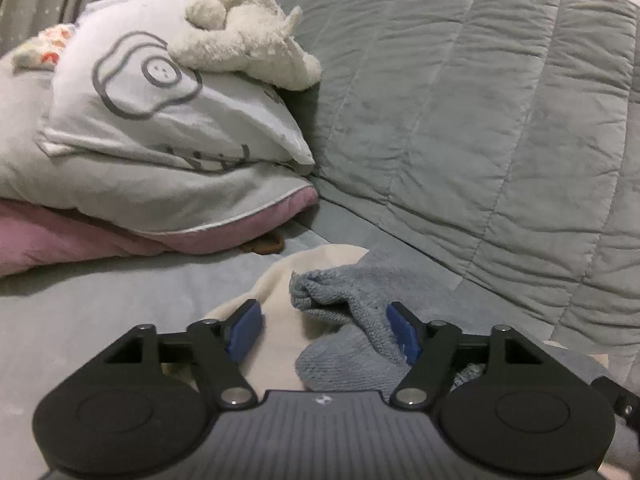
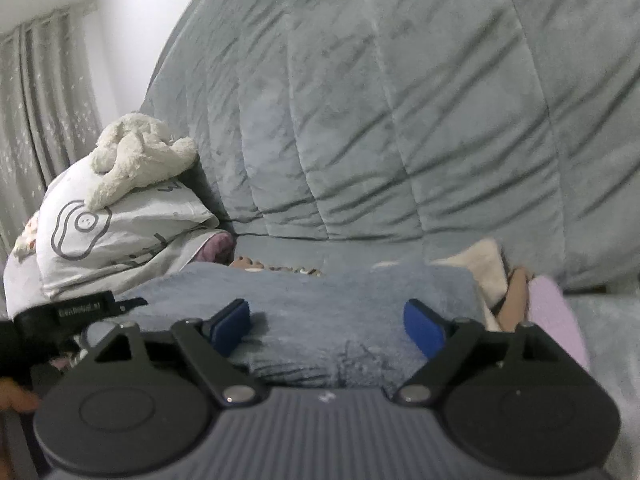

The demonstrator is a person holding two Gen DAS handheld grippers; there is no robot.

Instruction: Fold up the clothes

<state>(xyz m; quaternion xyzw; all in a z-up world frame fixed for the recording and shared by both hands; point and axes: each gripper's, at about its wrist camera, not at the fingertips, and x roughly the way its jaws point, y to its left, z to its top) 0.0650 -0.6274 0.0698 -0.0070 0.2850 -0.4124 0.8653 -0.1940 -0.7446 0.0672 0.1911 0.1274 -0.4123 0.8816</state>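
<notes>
**Two Grippers Open Above a Partly Folded Blue Garment**

Two tools were in use, and both stood wide open with nothing clamped. The left gripper [image 1: 326, 330] hung over a bunched end of the blue knit garment [image 1: 352, 312]; the cloth lay between its blue pads [image 1: 246, 330] and brushed the right-hand one, but the jaws were not closed on it. The right gripper [image 2: 328, 330] was spread just above the flatter, wider part of the same garment [image 2: 320, 300], with neither pad pressing on it.

Position of the work: the blue garment lay on the grey bed surface [image 1: 100, 292], partly over a cream-coloured cloth [image 1: 280, 304], in front of the quilted grey cover [image 1: 480, 120]. A stack of pillows [image 1: 140, 120] with a plush toy [image 1: 244, 32] on top sat to the left, well apart from the work.

Status, as a judgement: the garment appeared part-way folded. The broad section looked gathered into a flat, roughly rectangular slab, but the end near the left gripper remained rumpled and loose. Remaining steps likely included smoothing that end and completing a further fold. Whether the cream cloth also awaited folding could not be determined.
</notes>
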